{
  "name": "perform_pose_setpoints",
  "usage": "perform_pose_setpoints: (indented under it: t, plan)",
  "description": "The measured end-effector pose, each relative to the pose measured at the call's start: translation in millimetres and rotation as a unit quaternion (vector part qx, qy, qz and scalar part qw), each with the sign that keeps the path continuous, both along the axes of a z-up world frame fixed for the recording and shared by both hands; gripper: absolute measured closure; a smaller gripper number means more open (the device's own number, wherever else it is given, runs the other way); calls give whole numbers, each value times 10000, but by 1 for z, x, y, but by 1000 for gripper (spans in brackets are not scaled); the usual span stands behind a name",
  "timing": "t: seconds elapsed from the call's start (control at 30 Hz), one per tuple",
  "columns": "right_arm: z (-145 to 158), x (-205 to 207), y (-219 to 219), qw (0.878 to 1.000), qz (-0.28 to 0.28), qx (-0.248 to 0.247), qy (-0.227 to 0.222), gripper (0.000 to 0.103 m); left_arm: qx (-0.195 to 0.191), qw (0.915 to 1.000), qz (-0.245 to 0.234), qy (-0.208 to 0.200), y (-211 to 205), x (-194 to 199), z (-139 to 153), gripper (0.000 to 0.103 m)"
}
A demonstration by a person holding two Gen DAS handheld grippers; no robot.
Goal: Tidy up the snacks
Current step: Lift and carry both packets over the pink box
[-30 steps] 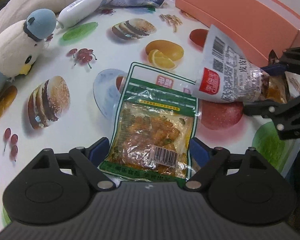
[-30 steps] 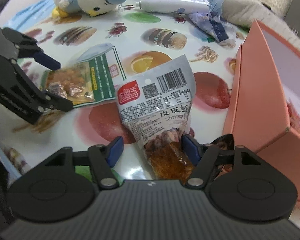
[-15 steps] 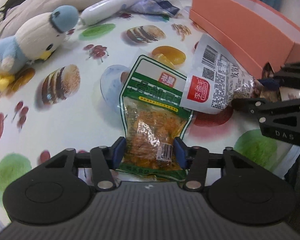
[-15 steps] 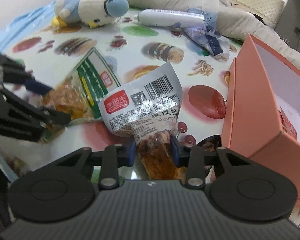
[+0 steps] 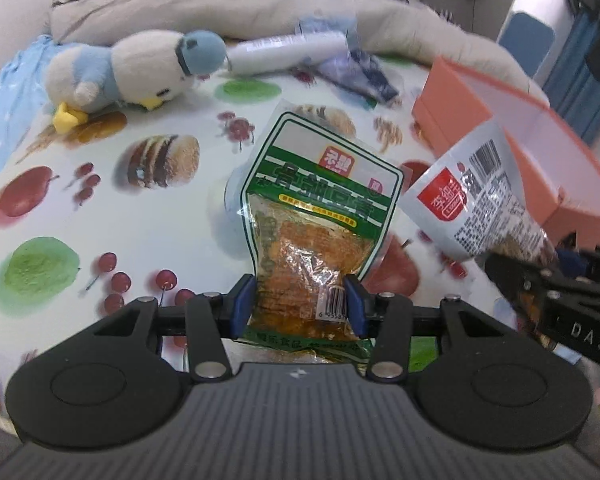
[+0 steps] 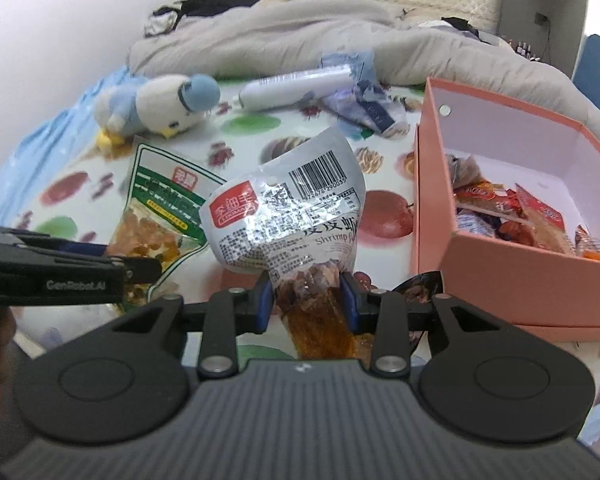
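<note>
Starting far left of the claws, the plush bird (image 5: 140, 70) lies on its side on the fruit-print cloth (image 5: 100, 232), well ahead of the left claw (image 5: 300, 306) and no part of this job. Beyond it, a white tube (image 5: 284, 54) and a blue wrapper (image 5: 356, 74) sit by the grey blanket (image 5: 240, 0).

Now the action: the left claw is clamped narrow on the bottom of the green pack (image 5: 320, 216), blue pads squeezing both sides, and the pack stands up ahead of the fingers, clear of the cloth as far as I can judge. Level claw, pointing forward over the table.

Just to its right, the right claw (image 6: 306, 306) pinches the amber lower end of the shrimp pack (image 6: 288, 216), the silver top fanning upward. It is raised too, at about the same height, the two claws side by side.

Right of that claw, close by, the pink box (image 6: 432, 200) stands open with several snacks (image 6: 512, 216) already piled inside.

So the score: part of the sorting looks done, two packs are in the air, neither is over the box yet. Both need carrying rightward and dropping in; the right one has the shorter trip. A dark packet (image 6: 422, 288) peeks out beside the box's near corner, perhaps one more to collect.
</note>
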State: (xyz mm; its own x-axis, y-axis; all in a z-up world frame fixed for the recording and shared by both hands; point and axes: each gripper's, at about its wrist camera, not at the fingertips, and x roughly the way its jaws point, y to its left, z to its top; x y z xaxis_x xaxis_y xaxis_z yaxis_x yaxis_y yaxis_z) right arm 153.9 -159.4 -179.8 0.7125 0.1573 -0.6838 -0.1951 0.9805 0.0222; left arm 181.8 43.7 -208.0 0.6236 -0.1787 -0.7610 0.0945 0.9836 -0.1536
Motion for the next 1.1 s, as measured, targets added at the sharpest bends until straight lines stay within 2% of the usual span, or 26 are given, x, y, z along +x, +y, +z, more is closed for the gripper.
perform_pose_setpoints:
  t: [0.53,0.8,1.1]
  plan:
    - [73,-61,-23,9954,-683,479,-474,65,-325,9974,152,-620,-9,-66,95,50]
    - [94,-92,-47,9918,-923,597,-654,65,-541,9952,-26,-816,-48,-90,127,50]
    - [108,-112,-91,9850,-1414,622,-763,65,-609,9935,-490,-831,-108,-93,147,50]
